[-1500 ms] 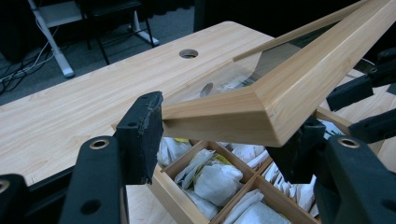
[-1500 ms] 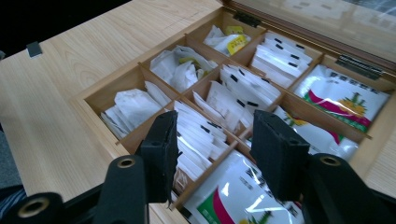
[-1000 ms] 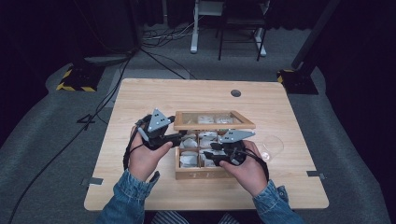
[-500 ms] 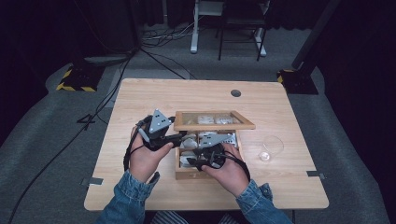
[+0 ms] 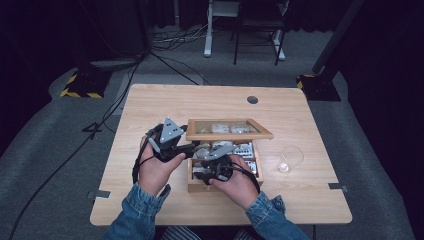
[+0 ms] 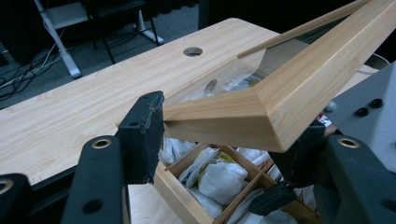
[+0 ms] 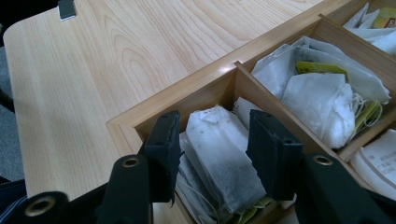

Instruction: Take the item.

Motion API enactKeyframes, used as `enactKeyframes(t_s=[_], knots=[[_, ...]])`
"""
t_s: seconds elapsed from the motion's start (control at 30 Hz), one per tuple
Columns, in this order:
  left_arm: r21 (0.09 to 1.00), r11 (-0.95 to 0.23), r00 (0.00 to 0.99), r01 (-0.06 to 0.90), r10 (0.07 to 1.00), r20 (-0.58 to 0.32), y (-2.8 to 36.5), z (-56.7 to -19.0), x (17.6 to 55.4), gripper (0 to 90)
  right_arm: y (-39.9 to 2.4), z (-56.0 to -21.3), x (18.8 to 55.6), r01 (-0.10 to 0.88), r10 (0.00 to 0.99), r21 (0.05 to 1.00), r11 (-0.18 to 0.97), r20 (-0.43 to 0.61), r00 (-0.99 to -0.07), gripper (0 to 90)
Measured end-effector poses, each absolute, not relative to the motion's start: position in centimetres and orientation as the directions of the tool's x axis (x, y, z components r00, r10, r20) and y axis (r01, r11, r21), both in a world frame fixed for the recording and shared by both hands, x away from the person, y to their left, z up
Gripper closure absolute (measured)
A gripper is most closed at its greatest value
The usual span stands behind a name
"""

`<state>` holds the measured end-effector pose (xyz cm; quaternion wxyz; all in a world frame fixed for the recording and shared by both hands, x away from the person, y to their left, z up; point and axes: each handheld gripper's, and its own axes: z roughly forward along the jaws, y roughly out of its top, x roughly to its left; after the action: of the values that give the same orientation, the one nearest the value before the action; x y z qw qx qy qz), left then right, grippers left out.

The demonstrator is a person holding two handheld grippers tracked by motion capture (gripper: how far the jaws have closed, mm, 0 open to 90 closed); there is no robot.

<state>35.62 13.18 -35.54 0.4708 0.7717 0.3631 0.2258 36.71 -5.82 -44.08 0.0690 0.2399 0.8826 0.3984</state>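
Going left to right on the light wooden table (image 5: 150,200): the left gripper (image 5: 186,148) is clamped on the corner of the glass-paned wooden lid (image 6: 261,109), holding it tilted up over the compartmented wooden tea box (image 5: 197,187). Right gripper (image 7: 212,144) is nose-down in the box's corner compartment, at about 6 o'clock from the lid. Its jaws have just been opening and sit spread either side of a white paper tea bag (image 7: 222,149); can't tell if the pads touch it. Clear glass cup (image 5: 290,159) sits at 3 o'clock from the box.

Left gripper (image 5: 192,148) jaws clamped, right gripper (image 5: 200,167) jaws parted
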Motion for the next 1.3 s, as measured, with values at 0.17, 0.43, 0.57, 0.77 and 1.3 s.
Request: enactKeyframes(t_s=[0.17,0.43,0.57,0.77,1.3], knots=[[0.890,-0.293,0.635,0.349,0.773,0.005,13.17,-35.55,35.61,41.6,-5.59,-44.27,36.79,0.358,0.475,0.738,0.573,0.057,-0.878,55.0],[0.890,-0.294,0.635,0.349,0.773,0.006,13.17,-35.55,35.60,41.6,-5.95,-44.54,37.09,0.352,0.494,0.734,0.581,0.025,-0.869,58.4],[0.890,-0.294,0.635,0.349,0.772,0.006,13.18,-35.55,35.61,41.6,-5.99,-44.46,37.04,0.344,0.488,0.728,0.593,0.015,-0.873,61.8],[0.889,-0.294,0.636,0.350,0.772,0.005,13.17,-35.55,35.61,41.6,-5.74,-44.34,36.80,0.338,0.479,0.701,0.628,-0.006,-0.878,67.7],[0.889,-0.295,0.635,0.351,0.772,0.006,13.17,-35.54,35.60,41.6,-5.44,-44.19,36.42,0.311,0.463,0.655,0.689,-0.068,-0.884,89.4]])
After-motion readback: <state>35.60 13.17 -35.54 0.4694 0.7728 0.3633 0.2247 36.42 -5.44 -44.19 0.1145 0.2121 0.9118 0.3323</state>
